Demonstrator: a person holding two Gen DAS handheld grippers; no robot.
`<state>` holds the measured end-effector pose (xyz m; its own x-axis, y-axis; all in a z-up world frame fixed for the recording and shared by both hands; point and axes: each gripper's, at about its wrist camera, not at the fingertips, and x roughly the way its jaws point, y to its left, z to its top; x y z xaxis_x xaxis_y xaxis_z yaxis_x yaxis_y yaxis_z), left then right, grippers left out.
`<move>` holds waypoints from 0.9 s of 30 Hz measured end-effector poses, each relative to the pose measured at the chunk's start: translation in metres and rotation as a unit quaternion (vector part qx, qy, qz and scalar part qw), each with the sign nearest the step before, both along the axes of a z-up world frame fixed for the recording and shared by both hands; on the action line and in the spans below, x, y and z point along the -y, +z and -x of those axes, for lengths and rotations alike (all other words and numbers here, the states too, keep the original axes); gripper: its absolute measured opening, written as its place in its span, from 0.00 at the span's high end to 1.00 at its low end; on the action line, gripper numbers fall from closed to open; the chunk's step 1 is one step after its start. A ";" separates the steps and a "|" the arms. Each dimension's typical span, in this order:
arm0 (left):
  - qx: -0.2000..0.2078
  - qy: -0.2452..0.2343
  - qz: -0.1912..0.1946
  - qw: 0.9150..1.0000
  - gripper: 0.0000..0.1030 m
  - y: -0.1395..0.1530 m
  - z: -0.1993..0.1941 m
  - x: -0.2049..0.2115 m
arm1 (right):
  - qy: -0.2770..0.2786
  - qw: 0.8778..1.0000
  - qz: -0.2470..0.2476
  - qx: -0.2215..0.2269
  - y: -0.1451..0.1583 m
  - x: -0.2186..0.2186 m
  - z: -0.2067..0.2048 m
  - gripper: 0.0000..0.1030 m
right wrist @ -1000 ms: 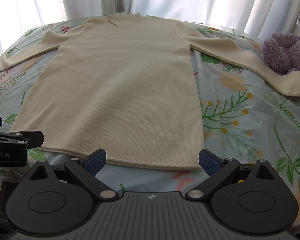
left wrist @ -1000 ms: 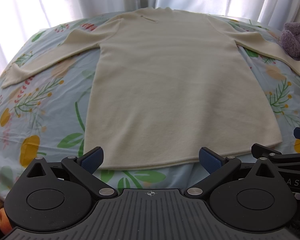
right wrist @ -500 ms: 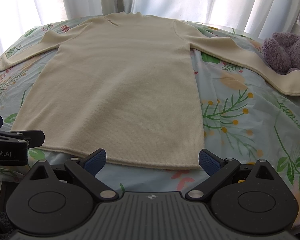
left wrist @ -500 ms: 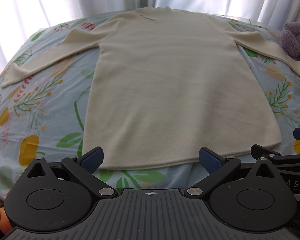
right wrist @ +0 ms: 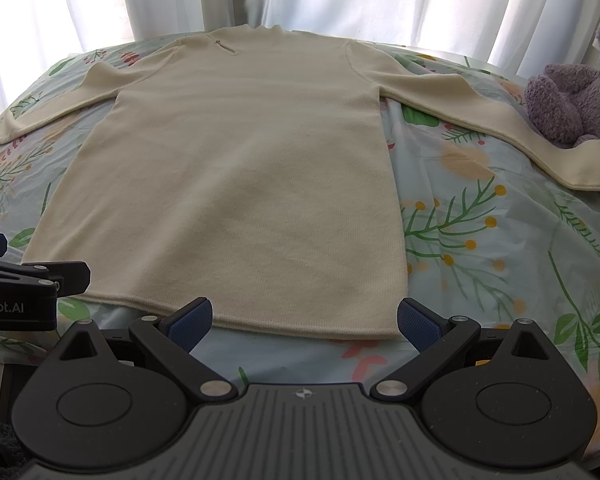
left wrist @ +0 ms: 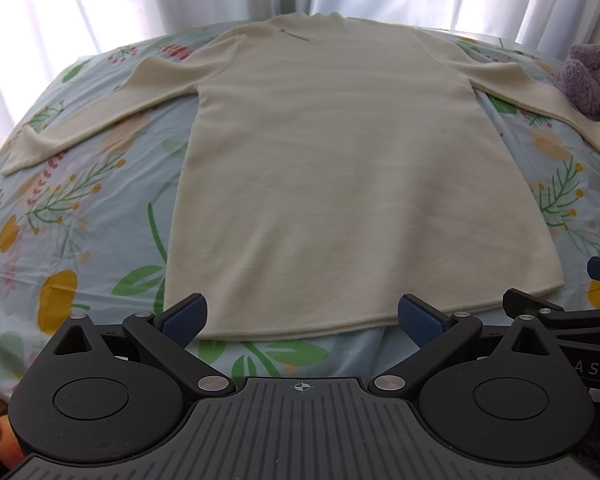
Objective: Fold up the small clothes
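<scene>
Nothing has moved; both tongs (left wrist: pixel 302 318) (right wrist: pixel 304 318) stay spread before sweater (left wrist: pixel 320 168).

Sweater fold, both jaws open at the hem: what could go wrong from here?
1. The right sleeve ends against the purple stuffed toy; folding that sleeve in could drag or snag the toy.
2. Both grippers, left and right, hover open near the sweater hem; a deep pinch may catch the floral sheet too.
3. The sweater is long, so lifting only the hem corners may let the middle sag and crease.

Cream sweater (right wrist: pixel 236 184) flat on floral sheet (right wrist: pixel 480 240), right claw (right wrist: pixel 305 318) agape.
</scene>
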<state>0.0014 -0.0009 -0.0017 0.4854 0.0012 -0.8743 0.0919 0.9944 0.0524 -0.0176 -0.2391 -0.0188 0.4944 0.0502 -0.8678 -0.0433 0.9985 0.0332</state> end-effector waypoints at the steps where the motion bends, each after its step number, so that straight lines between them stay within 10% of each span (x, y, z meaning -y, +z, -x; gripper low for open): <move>1: 0.000 0.000 0.000 1.000 0.00 0.000 0.000 0.000 | 0.000 1.000 0.000 0.000 0.000 0.000 0.000 0.04; 27: -0.003 0.002 0.003 1.000 0.00 -0.003 0.000 -0.003 | 0.001 1.000 -0.002 0.000 -0.001 -0.002 0.000 0.04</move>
